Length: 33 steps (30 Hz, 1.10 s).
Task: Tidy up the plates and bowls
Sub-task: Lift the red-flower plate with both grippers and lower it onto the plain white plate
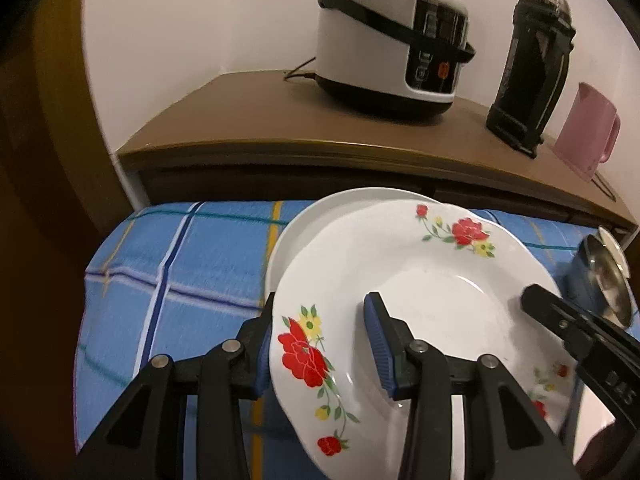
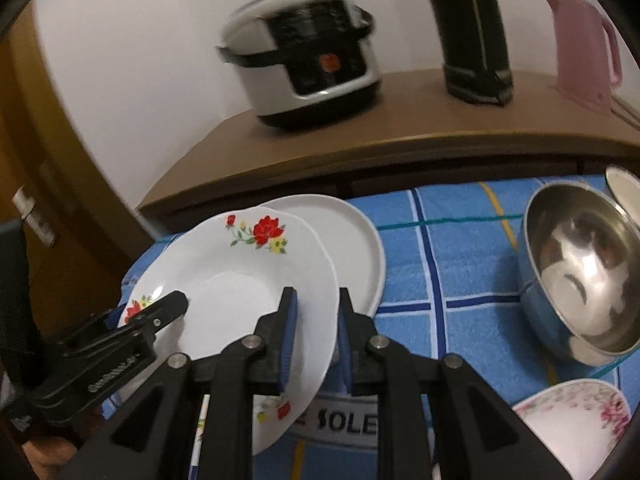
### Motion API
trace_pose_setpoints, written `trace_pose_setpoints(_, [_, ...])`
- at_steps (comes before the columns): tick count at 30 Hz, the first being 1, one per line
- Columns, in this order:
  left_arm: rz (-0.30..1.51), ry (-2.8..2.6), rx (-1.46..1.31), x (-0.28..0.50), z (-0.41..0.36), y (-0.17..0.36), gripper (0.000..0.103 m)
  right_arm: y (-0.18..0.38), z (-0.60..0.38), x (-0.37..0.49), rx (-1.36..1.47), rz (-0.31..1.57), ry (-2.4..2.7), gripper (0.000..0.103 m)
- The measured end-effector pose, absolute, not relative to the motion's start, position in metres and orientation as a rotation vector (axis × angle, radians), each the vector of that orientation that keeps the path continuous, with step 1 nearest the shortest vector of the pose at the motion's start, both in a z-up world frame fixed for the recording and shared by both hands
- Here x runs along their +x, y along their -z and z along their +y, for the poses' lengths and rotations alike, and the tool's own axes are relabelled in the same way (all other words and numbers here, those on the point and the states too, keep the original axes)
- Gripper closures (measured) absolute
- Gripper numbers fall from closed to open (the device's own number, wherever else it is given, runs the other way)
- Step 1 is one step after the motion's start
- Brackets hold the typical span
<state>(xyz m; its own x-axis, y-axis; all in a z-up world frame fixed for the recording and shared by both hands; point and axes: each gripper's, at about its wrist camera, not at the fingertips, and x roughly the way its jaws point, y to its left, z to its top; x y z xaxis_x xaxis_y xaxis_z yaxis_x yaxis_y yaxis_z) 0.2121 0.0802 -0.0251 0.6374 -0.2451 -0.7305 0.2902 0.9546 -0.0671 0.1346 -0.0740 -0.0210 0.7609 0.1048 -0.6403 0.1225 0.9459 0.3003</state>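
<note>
left gripper (image 1: pixel 320 344) and right gripper (image 2: pixel 316 336) clamped on floral plate (image 1: pixel 420 300) rims (opposite edges); stiff, glossy, breakable; hold by rim.

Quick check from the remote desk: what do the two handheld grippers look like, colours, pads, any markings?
Both match: the left gripper and right gripper have black plastic linkage arms with silver round rivets at the pivots, and fingers faced with ribbed blue pads. White raised lettering runs along each body, too blurred to read. No cables or sleeves show.
</note>
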Motion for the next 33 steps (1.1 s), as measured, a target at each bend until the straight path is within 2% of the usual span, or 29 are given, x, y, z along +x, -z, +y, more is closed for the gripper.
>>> trace_pose_setpoints(9, [0.854, 0.289, 0.05, 0.239, 0.079, 0.04, 0.059, 0.024, -0.067, 0.153, 0.3, 0.749, 0.078, 0.084])
trace_pose_setpoints(17, [0.772, 0.203, 0.12, 0.249, 0.066, 0.036, 0.059, 0.038, -0.067, 0.176, 0.325, 0.812, 0.162, 0.084])
trace_pose_setpoints(23, [0.718, 0.21, 0.125, 0.244, 0.068, 0.03, 0.059, 0.042, -0.057, 0.181, 0.292, 0.785, 0.224, 0.077])
trace_pose_setpoints(24, [0.703, 0.201, 0.126, 0.241, 0.069, 0.028, 0.056, 0.043, -0.056, 0.18, 0.292, 0.779, 0.224, 0.075])
trace_pose_setpoints(25, [0.693, 0.197, 0.129, 0.239, 0.069, 0.027, 0.05, 0.042, -0.056, 0.179, 0.296, 0.775, 0.219, 0.072])
trace_pose_setpoints(26, [0.683, 0.195, 0.132, 0.237, 0.07, 0.026, 0.045, 0.04, -0.056, 0.177, 0.304, 0.766, 0.212, 0.059])
trace_pose_setpoints(27, [0.67, 0.188, 0.131, 0.234, 0.072, 0.024, 0.04, 0.037, -0.056, 0.173, 0.311, 0.749, 0.208, 0.041])
trace_pose_setpoints(30, [0.635, 0.172, 0.103, 0.225, 0.079, 0.019, 0.037, 0.017, -0.052, 0.148, 0.293, 0.615, 0.204, 0.029])
trace_pose_setpoints(33, [0.611, 0.149, 0.093, 0.218, 0.083, 0.015, 0.037, 0.004, -0.045, 0.131, 0.252, 0.54, 0.194, 0.024])
